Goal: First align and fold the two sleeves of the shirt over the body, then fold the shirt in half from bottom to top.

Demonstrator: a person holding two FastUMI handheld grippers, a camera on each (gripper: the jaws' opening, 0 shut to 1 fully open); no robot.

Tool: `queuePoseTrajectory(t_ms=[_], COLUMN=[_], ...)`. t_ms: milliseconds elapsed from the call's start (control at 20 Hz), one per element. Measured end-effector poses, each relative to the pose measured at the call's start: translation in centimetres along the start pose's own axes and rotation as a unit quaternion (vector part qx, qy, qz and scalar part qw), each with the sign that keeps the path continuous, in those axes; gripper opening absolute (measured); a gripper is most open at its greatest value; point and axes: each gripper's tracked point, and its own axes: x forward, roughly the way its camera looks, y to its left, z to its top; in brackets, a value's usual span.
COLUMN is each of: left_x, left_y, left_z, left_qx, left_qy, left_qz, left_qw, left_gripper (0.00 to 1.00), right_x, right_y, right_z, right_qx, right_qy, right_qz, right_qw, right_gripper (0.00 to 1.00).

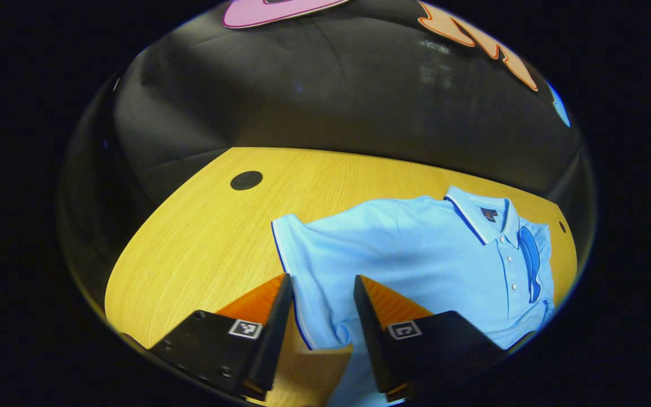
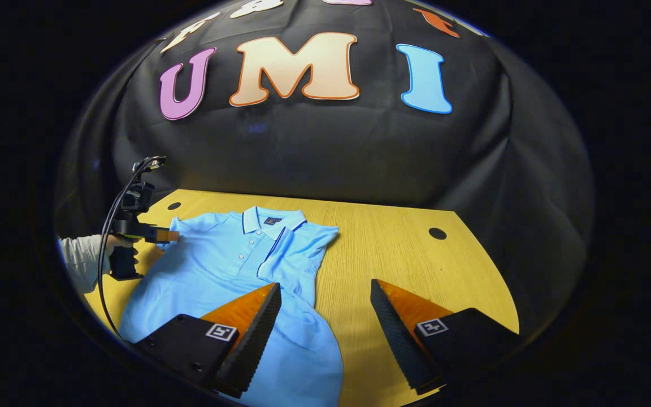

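Observation:
A light blue polo shirt (image 2: 218, 271) lies flat on the wooden table (image 2: 404, 254), collar toward the wall. One sleeve (image 2: 297, 249) is folded in over the body. The other sleeve (image 1: 303, 254) lies spread out, and my left gripper (image 1: 322, 278) stands open with this sleeve's hem between its fingers. In the right gripper view the left gripper (image 2: 161, 234) shows at that sleeve, held by a hand (image 2: 112, 244). My right gripper (image 2: 325, 284) is open above the shirt's side edge, one finger over the cloth and one over bare wood.
Black round grommets (image 1: 246, 180) (image 2: 437, 233) sit in the tabletop near its back edge. A cable (image 2: 108, 226) hangs from the left gripper. The black cloth wall (image 2: 325, 152) rises right behind the table. Bare wood lies on both sides of the shirt.

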Motion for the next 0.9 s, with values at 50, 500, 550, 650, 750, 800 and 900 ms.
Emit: queuePoseTrajectory(t_ms=[50, 500, 550, 650, 750, 800, 900], left_x=[0.2, -1.4, -2.0, -3.0, -4.0, -4.3, -4.6], left_y=[-0.6, -4.3, -5.5, -8.2, -11.1, -12.5, -15.2], left_z=[0.1, 4.1, 4.6, 5.6, 6.2, 6.2, 5.7], left_qx=[0.001, 0.041, 0.053, 0.073, 0.099, 0.115, 0.146], left_qy=[-0.001, -0.049, -0.051, -0.059, -0.068, -0.071, -0.071], left_qz=[-0.008, -0.036, -0.046, -0.072, -0.098, -0.108, -0.127], left_qw=[1.000, 0.997, 0.996, 0.993, 0.988, 0.985, 0.979], left_gripper=[0.43, 0.00, 0.00, 0.00, 0.00, 0.00, 0.00], right_x=[-0.2, -1.9, -2.0, -2.2, -2.5, -2.6, -2.5], right_y=[0.0, -1.1, -1.2, -1.3, -1.3, -1.3, -1.3], right_z=[-0.1, -0.5, -0.4, -0.5, -0.6, -0.7, -1.1], right_qx=[0.002, 0.008, 0.010, 0.011, 0.013, 0.016, 0.020], right_qy=[0.000, -0.008, -0.010, -0.012, -0.012, -0.012, -0.009], right_qz=[0.000, -0.009, -0.011, -0.013, -0.013, -0.013, -0.014], right_qw=[1.000, 1.000, 1.000, 1.000, 1.000, 1.000, 1.000], right_gripper=[0.97, 0.99, 0.97, 0.99, 0.99, 0.99, 0.98])
